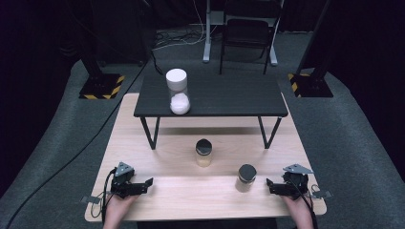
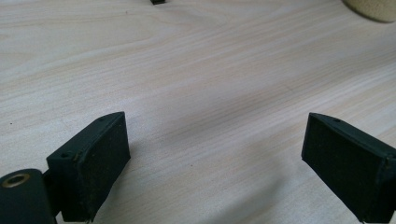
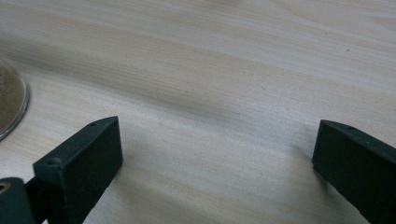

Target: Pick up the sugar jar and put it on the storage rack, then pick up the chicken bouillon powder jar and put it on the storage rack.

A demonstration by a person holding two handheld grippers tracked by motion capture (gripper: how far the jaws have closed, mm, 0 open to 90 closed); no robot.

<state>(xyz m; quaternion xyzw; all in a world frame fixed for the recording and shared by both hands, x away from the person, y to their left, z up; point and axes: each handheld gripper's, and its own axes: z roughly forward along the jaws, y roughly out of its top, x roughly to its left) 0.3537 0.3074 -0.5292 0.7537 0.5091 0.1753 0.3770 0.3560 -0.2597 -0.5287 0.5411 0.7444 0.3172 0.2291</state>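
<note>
Two black-lidded jars on the wooden table (image 1: pixel 143 143): near jar (image 1: pixel 246 178) just beside right gripper (image 1: pixel 270 185), far jar (image 1: pixel 204 152) mid-table. Left gripper (image 1: pixel 149 183) apart. Both sets of jaws spread wide, pinching nothing.

No readable text (jars seemingly unlabelled)

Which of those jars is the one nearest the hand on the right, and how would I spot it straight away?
Start at the pale wooden table, then look along its near edge toward the right hand-held gripper. Just left of that gripper stands a small jar with a black lid and tan contents. Its look-alike stands farther back mid-table, and the tall white-lidded jar is up on the black shelf.
</note>
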